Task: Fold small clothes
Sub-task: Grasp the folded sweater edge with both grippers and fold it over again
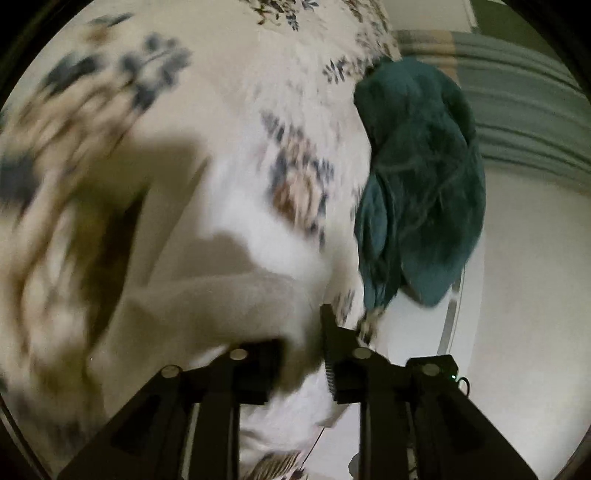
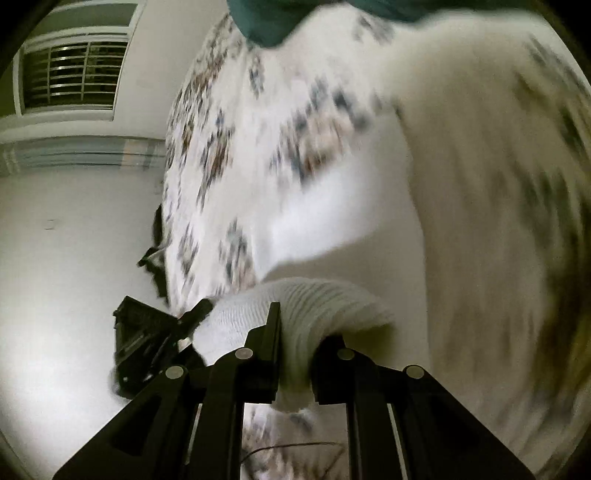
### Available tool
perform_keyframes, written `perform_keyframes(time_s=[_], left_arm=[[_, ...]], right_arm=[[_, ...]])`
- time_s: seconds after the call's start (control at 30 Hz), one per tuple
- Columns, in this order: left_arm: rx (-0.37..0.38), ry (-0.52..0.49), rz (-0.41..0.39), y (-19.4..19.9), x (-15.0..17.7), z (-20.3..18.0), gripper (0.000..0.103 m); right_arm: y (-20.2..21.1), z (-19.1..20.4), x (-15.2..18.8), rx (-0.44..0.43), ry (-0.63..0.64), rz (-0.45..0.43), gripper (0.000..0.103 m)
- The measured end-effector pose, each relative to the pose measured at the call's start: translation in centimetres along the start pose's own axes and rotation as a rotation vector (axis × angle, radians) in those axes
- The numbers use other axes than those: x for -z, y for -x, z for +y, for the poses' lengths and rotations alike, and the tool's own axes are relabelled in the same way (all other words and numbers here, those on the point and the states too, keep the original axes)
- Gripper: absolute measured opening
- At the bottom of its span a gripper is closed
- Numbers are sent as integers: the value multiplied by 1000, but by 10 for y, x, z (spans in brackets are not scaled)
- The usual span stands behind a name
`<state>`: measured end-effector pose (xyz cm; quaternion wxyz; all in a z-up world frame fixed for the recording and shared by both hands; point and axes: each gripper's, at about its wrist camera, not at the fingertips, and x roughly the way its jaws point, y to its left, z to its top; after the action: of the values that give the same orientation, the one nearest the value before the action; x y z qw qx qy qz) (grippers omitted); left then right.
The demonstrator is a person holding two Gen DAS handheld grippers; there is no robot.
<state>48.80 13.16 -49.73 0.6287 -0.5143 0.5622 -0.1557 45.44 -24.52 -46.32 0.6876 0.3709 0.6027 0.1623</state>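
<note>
A small white ribbed garment is held between both grippers over a floral bedspread point(image 1: 229, 122). In the left wrist view my left gripper point(image 1: 301, 354) is shut on one end of the white garment point(image 1: 221, 302). In the right wrist view my right gripper point(image 2: 295, 354) is shut on the other end of the white garment point(image 2: 306, 306), which bunches over the fingers. The left gripper point(image 2: 162, 332) shows as a black shape at lower left. Both views are motion-blurred.
A dark teal cloth point(image 1: 417, 177) lies at the bedspread's right edge and shows at the top of the right wrist view point(image 2: 273, 18). Beyond the bed are pale floor point(image 1: 524, 295), a striped rug point(image 1: 517, 110), a white wall and a louvred window point(image 2: 70, 74).
</note>
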Motion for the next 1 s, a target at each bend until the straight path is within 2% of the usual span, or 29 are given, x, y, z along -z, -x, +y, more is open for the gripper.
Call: perform_keyframes(time_s=[0.03,0.1,0.13,0.17,0.23,0.27,0.33,0.4,0.5,0.57,0.63,0.67,0.7,0.73,0.8,0.87,0.93,1.0], left_arm=[[0,2,-10,-6,-17,0,29],[16,5,-30,-12,-40,2,64],[43,4,-50,-7,-47,6,67],[68,7,-65,-3,-52,6,67],[96,-3,-76,8,-54,8,72],[89,-15,-87,12,-53,9,73],[17,-77,-99,23,-46,11,73],[-111,-169,-87,22,-37,11,73],[-230,-253,-24,-4,-29,13,73],[-308,-307,-24,-22,-28,12,73],[-362,-364,-29,-37,-32,9,70],[-382,-400,-42,-43,-33,4,52],[-374,-451,-44,-48,-32,-3,5],[-411,-484,-35,-53,-32,-8,4],[-384,-509,-62,-46,-30,-12,3],[-381,-502,-94,-31,-30,-10,3],[-378,-455,-132,-16,-36,-1,2],[-395,-404,-131,-12,-47,15,2]], right_arm=[[-7,4,-24,20,3,-19,14],[-29,6,-69,2,-33,-7,18],[-37,2,-82,-8,-52,-1,29],[-44,1,-94,-12,-61,-9,50],[-46,4,-104,-26,-54,-57,69],[-43,4,-104,-37,-52,-72,70],[-33,1,-98,-18,-49,-103,70],[-24,-2,-85,49,-29,-124,70],[-15,-10,-66,150,-13,-129,70],[-19,-19,-60,219,-13,-104,70],[-29,-28,-59,240,-13,-73,70],[-36,-30,-61,245,-6,-67,63],[-41,-29,-63,260,18,-73,49],[-44,-26,-66,291,46,-85,2],[-39,-21,-68,388,71,-144,5],[-22,-16,-68,437,99,-203,4],[-7,-14,-70,434,96,-246,4],[-1,-12,-76,444,109,-273,4]])
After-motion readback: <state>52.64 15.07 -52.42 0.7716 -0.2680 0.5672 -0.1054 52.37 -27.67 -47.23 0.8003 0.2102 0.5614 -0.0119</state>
